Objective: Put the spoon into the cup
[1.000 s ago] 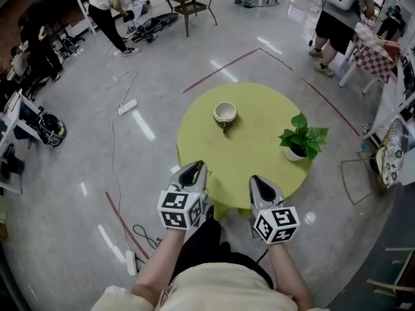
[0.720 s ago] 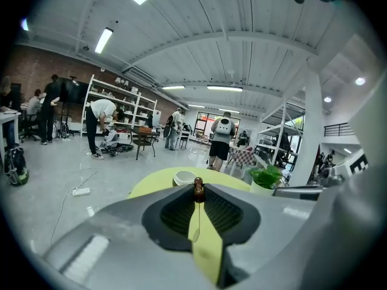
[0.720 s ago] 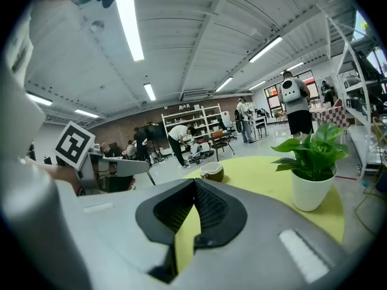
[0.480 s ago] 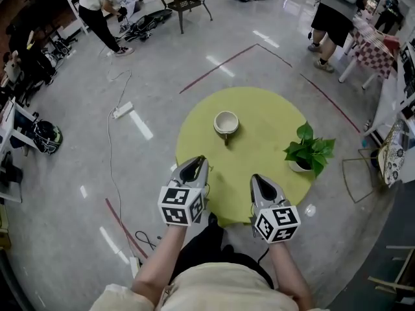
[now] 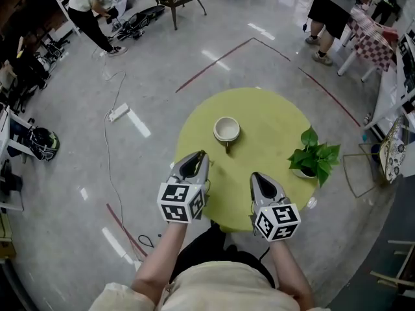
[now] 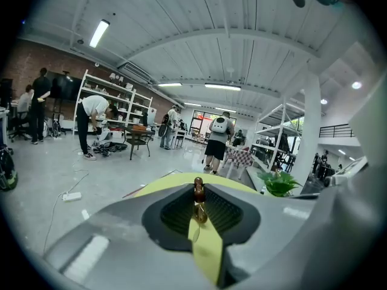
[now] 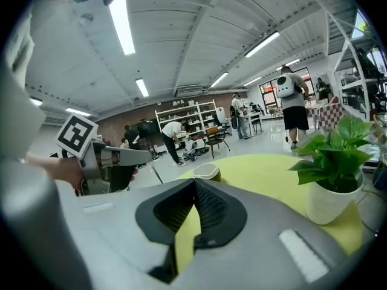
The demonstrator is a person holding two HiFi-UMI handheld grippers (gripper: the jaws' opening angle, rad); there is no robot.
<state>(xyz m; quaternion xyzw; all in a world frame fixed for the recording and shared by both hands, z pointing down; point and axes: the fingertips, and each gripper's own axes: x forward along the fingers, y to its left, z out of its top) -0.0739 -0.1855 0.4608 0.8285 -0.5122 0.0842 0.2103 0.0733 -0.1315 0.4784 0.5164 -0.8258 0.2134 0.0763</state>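
Yellow-green was the round tabletop (image 5: 275, 118), on which a white cup (image 5: 226, 129) was set toward 11 o'clock and a potted plant (image 5: 313, 155) at 3 o'clock. A small brown spoon (image 6: 198, 192) was gripped upright at the jaw tips of the left hand-held gripper (image 5: 197, 155), held at the cup's 7 o'clock, apart from it. The right hand-held gripper (image 5: 258, 176), at the cup's 5 o'clock, was seen closed with nothing in it.
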